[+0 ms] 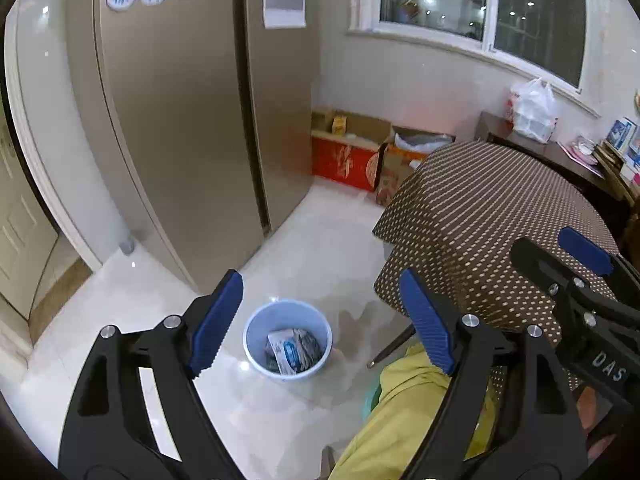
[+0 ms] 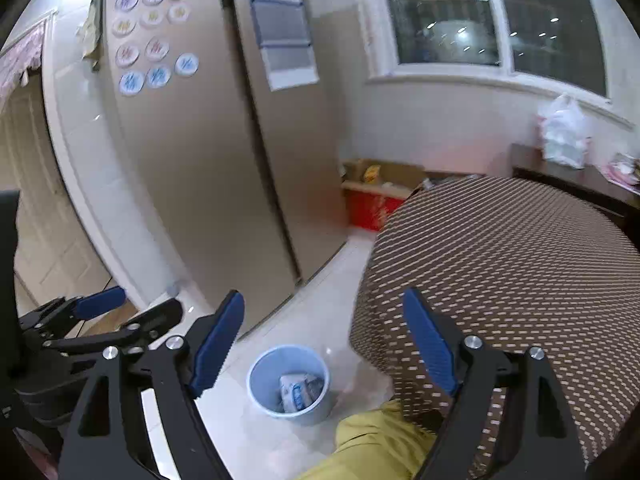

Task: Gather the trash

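Observation:
A light blue bin (image 1: 256,344) stands on the pale tiled floor beside the table, with crumpled wrappers (image 1: 294,350) inside it. My left gripper (image 1: 320,320) hangs high above the bin, open, with nothing between its blue pads (image 1: 218,320). In the right wrist view the same bin (image 2: 260,380) and its wrappers (image 2: 300,392) lie below my right gripper (image 2: 324,340), which is also open and empty. Each gripper shows in the other's view: the right gripper (image 1: 556,248) over the table, the left gripper (image 2: 132,306) at the left edge.
A table with a brown dotted cloth (image 1: 480,208) fills the right. A person's yellow-green trouser leg (image 1: 404,408) is below it. A tall beige fridge (image 1: 180,120) stands left; cardboard boxes (image 1: 348,148) and a white plastic bag (image 1: 534,108) sit near the window wall.

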Demonstrator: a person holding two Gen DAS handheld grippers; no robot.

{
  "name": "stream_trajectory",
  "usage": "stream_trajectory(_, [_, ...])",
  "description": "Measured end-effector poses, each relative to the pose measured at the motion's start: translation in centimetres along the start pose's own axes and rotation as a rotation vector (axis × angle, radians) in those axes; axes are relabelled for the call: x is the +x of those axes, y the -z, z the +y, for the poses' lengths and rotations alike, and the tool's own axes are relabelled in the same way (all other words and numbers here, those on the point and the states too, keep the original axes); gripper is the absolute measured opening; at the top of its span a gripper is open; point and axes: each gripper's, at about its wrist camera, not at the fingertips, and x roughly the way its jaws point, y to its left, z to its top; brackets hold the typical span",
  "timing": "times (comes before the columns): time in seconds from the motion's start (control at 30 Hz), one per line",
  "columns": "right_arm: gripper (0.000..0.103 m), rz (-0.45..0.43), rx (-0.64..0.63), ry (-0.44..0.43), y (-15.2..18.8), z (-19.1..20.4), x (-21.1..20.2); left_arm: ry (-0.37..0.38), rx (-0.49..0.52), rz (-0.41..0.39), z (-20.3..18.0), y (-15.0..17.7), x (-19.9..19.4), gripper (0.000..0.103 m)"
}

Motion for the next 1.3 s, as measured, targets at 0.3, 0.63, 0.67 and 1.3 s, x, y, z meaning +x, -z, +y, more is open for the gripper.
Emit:
stream_trajectory(0.3, [0.084,-0.104,0.001,-0.01,-0.9,-0.7,-5.0,0.018,0.032,-0.136,-2.4,-0.6,-5.3,0.082])
stream_trajectory(0.63, [0.085,-0.157,-0.008,-0.01,-1.0,-0.8,-7.5,0.045,-0.003,-0.19,-3.0,-0.7,-8.2,0.082])
stream_trajectory(0.67, [0.085,-0.16,-0.011,-0.01,-1.1,-0.8,-7.6,0.045,-0.005,-0.192,-3.0,-0.7,-8.3,0.082])
stream_trajectory(1.3, [0.087,-0.161,-0.029,0.022,-1.9,-1.1,-7.6,0.042,-0.048,-0.172,-3.1,-0.8,-8.4,0.087])
